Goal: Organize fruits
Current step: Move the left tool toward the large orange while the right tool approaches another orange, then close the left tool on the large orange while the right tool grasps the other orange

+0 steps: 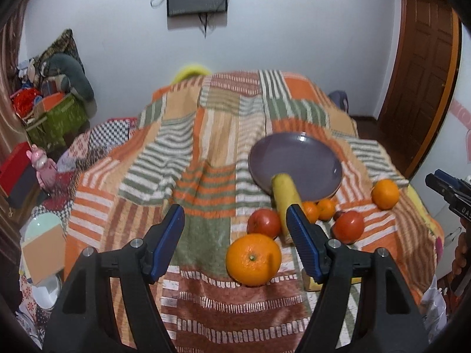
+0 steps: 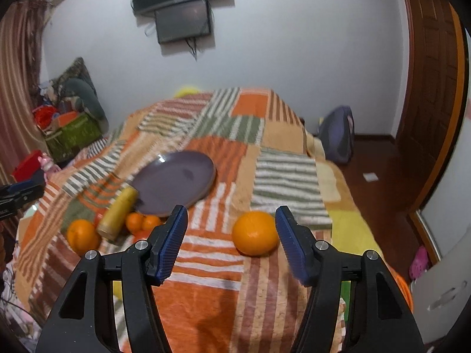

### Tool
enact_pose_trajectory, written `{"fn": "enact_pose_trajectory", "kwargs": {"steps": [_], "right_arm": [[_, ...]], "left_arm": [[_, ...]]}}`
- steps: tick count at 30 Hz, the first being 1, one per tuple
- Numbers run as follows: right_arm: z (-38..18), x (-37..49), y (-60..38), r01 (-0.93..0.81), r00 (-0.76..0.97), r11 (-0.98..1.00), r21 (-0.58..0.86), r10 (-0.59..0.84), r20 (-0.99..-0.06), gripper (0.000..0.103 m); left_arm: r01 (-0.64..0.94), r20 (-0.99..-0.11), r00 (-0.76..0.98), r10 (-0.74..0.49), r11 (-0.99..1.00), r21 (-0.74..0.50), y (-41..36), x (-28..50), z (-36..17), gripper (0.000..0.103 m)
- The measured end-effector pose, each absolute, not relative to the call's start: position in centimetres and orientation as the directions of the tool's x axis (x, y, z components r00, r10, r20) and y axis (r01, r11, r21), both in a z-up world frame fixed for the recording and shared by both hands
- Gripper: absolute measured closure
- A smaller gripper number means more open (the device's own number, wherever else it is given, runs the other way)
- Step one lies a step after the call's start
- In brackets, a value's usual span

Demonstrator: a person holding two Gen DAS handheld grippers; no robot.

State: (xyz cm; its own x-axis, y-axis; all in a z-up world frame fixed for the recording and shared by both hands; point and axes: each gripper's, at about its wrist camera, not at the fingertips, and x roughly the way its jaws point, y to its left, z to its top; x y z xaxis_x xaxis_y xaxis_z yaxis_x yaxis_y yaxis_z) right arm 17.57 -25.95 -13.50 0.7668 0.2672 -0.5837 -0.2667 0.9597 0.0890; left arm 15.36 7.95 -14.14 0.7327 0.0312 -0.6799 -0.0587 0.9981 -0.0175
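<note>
Left wrist view looks down over a bed covered by a striped patchwork blanket. On the blanket lies a purple plate, shallow and tipped a little on the soft cover. Nothing lies fully in it; only the far end of a banana rests over its near rim, and the rest of the banana runs back onto the blanket.

Around the plate's near edge the fruit lies loose. Two small oranges sit just beside the rim, touching each other. A red fruit, apple or tomato, I cannot tell which, lies against the banana's left side, and a second red fruit lies right of the small oranges. A big orange sits nearest, toward the foot edge of the blanket. Another orange lies apart, near the blanket's right edge.

The left gripper hangs over the blanket with its jaws fairly wide and nothing between the pads; the big orange lies below and beyond its right finger.

The right wrist view shows the right gripper likewise parted, holding nothing. The lone orange lies on the blanket ahead, next to the right finger, but I see no contact. The plate lies beyond, to the left.
</note>
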Motion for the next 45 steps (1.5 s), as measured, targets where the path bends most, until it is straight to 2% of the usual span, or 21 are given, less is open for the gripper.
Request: {"fn": "enact_pose_trajectory", "kwargs": {"steps": [6,10,12,14,19,31,33,38,45], "right_arm": [[-16.0,20.0,-26.7,-0.240,0.717,0.967,0.089,0.238,-0.656,0.044],[-17.4,21.8,-27.0,-0.221,0.681,0.967,0.128,0.247,-0.690,0.036],[-17.9,22.4,-27.1,-0.214,0.672,0.968,0.134,0.246,-0.698,0.033],[-18.4,22.7,-27.1,-0.208,0.668,0.969,0.129,0.237,-0.705,0.026],[-19.2,23.4,-26.8,-0.217,0.651,0.968,0.125,0.239,-0.720,0.023],[-21.3,25.2,-25.5,-0.207,0.618,0.975,0.078,0.192,-0.762,0.024],[-21.5,25.4,-25.5,-0.207,0.609,0.975,0.084,0.195,-0.769,0.024],[-22.1,25.9,-25.3,-0.214,0.580,0.971,0.102,0.211,-0.787,0.037],[-22.0,25.7,-25.3,-0.219,0.577,0.969,0.112,0.221,-0.786,0.040]], "left_arm": [[-0.049,-0.753,0.657,0.008,0.998,-0.033,8.1,17.5,-17.2,0.030],[-0.037,-0.793,0.609,-0.002,0.999,-0.030,8.0,18.5,-19.2,0.028],[-0.032,-0.805,0.593,-0.011,0.999,-0.037,7.9,18.9,-19.9,0.024],[-0.026,-0.813,0.582,-0.021,0.999,-0.045,7.8,19.1,-20.4,0.022],[-0.017,-0.829,0.558,-0.030,0.999,-0.047,7.4,19.7,-21.8,0.018],[-0.010,-0.868,0.495,-0.040,0.999,-0.052,7.1,20.5,-24.5,0.018],[-0.007,-0.869,0.492,-0.043,0.999,-0.053,7.2,20.6,-24.7,0.021],[0.018,-0.869,0.489,-0.079,0.997,-0.081,7.0,20.6,-24.6,0.032],[0.012,-0.867,0.492,-0.078,0.997,-0.082,7.0,20.6,-24.4,0.033]]}}
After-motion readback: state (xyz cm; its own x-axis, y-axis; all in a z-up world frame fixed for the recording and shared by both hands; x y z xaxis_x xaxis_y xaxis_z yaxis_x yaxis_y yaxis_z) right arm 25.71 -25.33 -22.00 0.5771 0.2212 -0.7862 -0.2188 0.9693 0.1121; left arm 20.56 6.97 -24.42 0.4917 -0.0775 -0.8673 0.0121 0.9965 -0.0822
